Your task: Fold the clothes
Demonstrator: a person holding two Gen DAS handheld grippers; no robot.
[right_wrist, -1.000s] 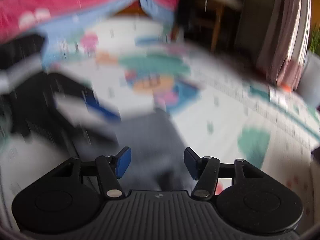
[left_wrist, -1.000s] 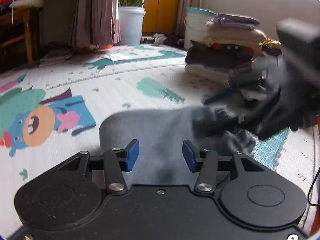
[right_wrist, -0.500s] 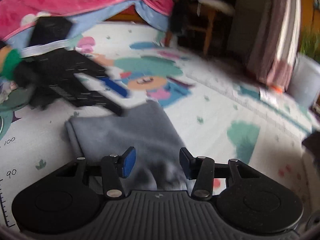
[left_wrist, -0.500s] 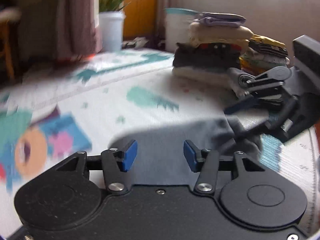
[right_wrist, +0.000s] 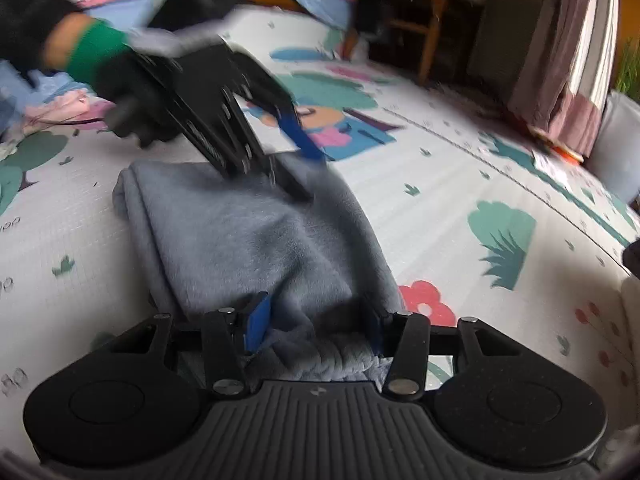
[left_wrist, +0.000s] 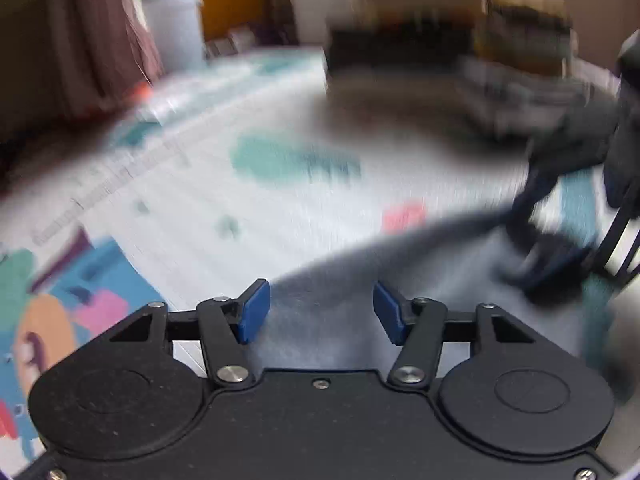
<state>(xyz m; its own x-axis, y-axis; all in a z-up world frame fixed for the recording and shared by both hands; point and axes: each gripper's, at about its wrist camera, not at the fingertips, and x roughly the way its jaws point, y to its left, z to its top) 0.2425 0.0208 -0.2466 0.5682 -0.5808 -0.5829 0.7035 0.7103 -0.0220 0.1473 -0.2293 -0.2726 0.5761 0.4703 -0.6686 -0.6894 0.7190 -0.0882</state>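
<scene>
Soft grey-blue fleece garment (right_wrist: 256, 240), folded into a narrow layered oblong, lies flat on the white cartoon-printed foam play mat (right_wrist: 460, 200) that covers the floor. My right claw (right_wrist: 316, 326) stands spread at the garment's near end, its blue pads either side of the ribbed hem, gripping nothing that I can see. My left claw (left_wrist: 322, 312) is likewise spread, low over the opposite end, with cloth showing between and beyond its pads. I judge that working from both ends keeps the layers from sliding as a fold is made or pressed flat. The blurred stack of folded clothes (left_wrist: 440, 40) toward the mat's far edge suggests where finished items are placed.
</scene>
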